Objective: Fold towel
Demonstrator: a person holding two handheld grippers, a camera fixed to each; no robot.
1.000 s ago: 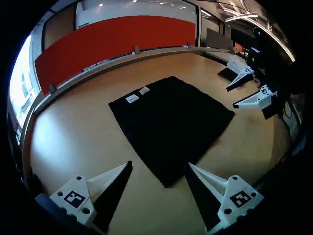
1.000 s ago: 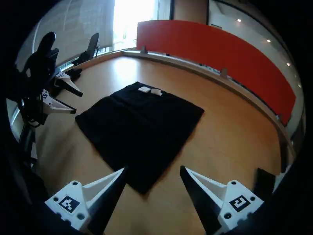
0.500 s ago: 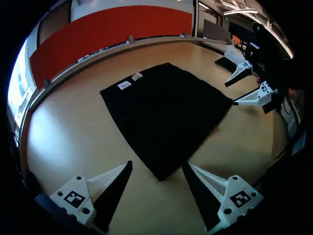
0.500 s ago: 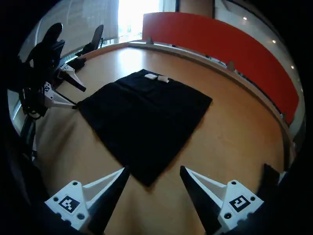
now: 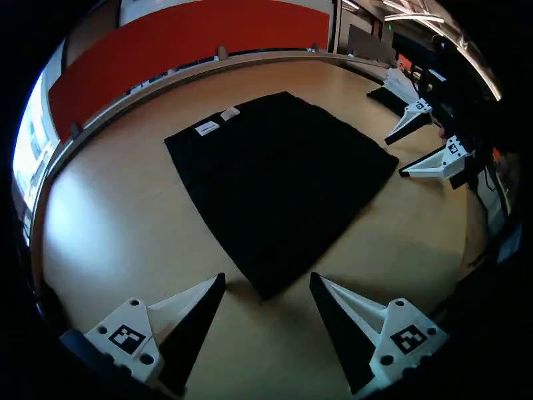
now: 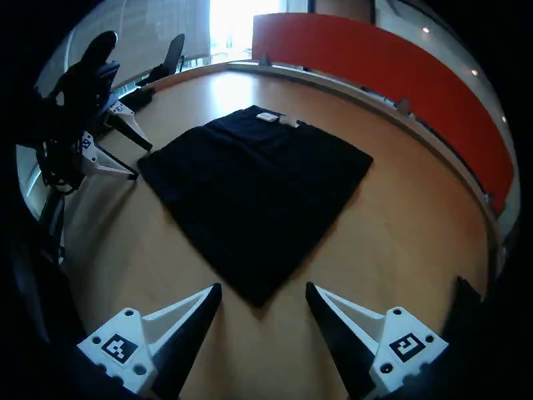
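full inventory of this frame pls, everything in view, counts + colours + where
towel: one, black, spread flat in the middle of the table
tags: two, white, side by side on the towel's far edge
table: one, light wood, under everything
partition: one, red, along the table's far edge
window: one, bright, behind the partition's end
left gripper: one, white with black inner faces, open, at the towel's near corner
right gripper: one, same colours, open, at another corner of the towel
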